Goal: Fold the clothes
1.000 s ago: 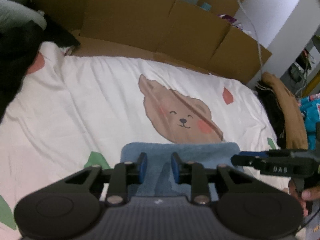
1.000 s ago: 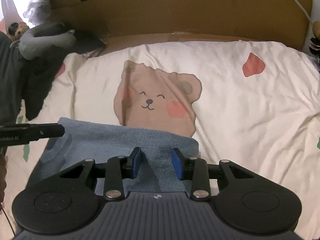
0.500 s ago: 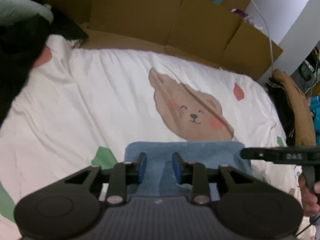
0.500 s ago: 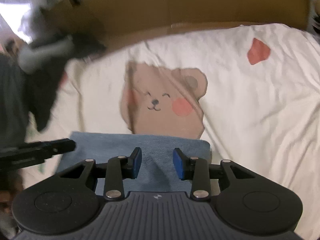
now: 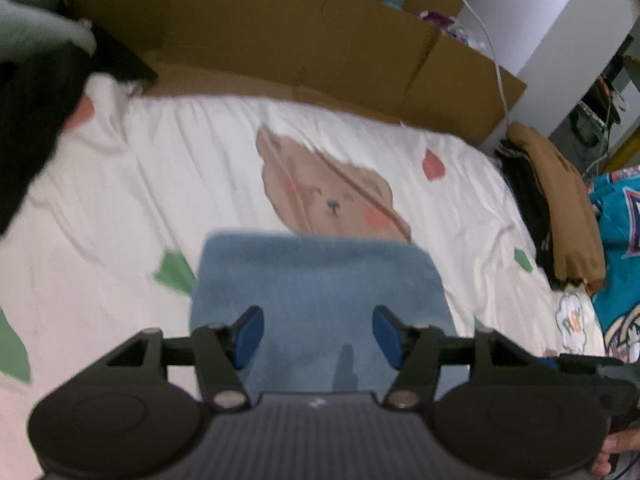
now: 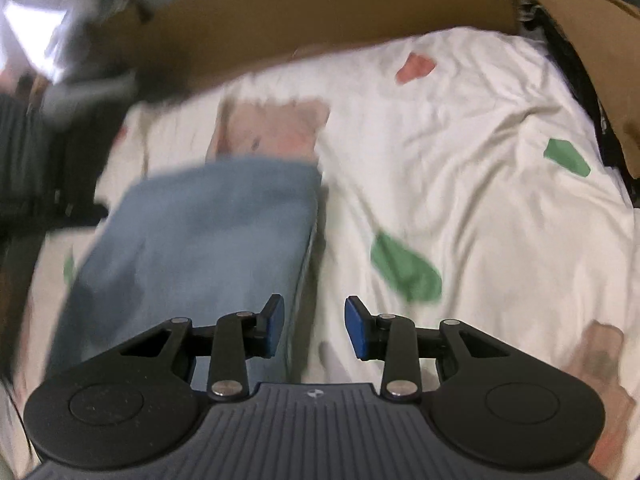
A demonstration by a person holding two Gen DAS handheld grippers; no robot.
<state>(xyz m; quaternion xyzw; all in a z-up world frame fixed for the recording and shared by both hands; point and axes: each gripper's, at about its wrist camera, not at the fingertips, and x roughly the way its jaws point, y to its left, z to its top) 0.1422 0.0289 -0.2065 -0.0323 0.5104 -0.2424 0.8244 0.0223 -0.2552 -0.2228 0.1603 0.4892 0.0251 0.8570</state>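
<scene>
Two handheld grippers are seen above a bed covered by a white bedsheet (image 5: pixel 120 208) printed with a brown cartoon bear (image 5: pixel 332 200) and red and green patches. One folded blue denim garment (image 5: pixel 316 280) is laid flat on the sheet as a neat rectangle, its far edge overlapping the lower part of the bear print.

Left gripper (image 5: pixel 318 338): jaws are spread wide over the near part of the garment and have just been opening; nothing is pinched, the blue pads (image 5: pixel 248 336) are clear of the cloth on either side. A short upright crease in the denim is seen between them.

Right gripper (image 6: pixel 316 330): jaws are parted, nothing is held between them. The left pad is over the garment's right edge, the right pad over bare sheet, so the gap is placed at the garment's right side. In the right wrist view, which is motion-blurred, the garment (image 6: pixel 200 240) is seen to the left of centre.

Brown cardboard panels (image 5: pixel 280 40) are stood along the far side of the bed. A stack of dark and tan folded clothes (image 5: pixel 556 208) is placed at the right edge of the bed, beside a teal printed fabric (image 5: pixel 620 248). Dark clothing (image 5: pixel 28 120) is piled at the far left. Fingers of a hand (image 5: pixel 616 450) are visible at the lower right corner of the left wrist view.
</scene>
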